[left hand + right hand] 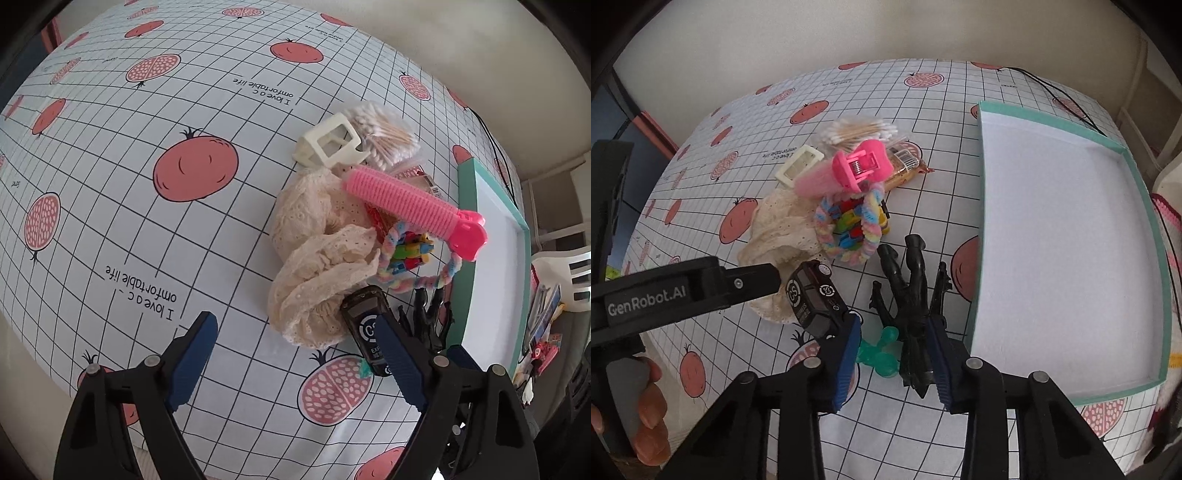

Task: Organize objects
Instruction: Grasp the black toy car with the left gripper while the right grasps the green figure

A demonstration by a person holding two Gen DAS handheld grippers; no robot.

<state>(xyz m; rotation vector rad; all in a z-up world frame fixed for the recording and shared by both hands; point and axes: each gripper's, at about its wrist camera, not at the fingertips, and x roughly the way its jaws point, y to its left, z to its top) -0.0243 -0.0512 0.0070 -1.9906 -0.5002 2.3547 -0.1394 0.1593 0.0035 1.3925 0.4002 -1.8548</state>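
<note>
In the left wrist view my left gripper (295, 356) hangs open over the pomegranate-print cloth, nothing between its blue pads. Its right finger (399, 358) stands beside a black toy car (364, 325). In the right wrist view my right gripper (892, 356) straddles the lower end of a black toy figure (912, 291). The right pad lies against the figure. The left pad stands off from it, with a green toy (881, 350) in the gap. A pile sits behind: pink hair roller (849, 170), rainbow ring (846, 229), lace cloth (317, 254).
A shallow teal box (1071, 236) with a white floor lies right of the pile. Cotton swabs (382, 133), a white clip (328, 144) and a snack packet (905, 162) lie at the far side. A hand (646, 406) holds the left tool. A black cable (1056, 96) runs behind the box.
</note>
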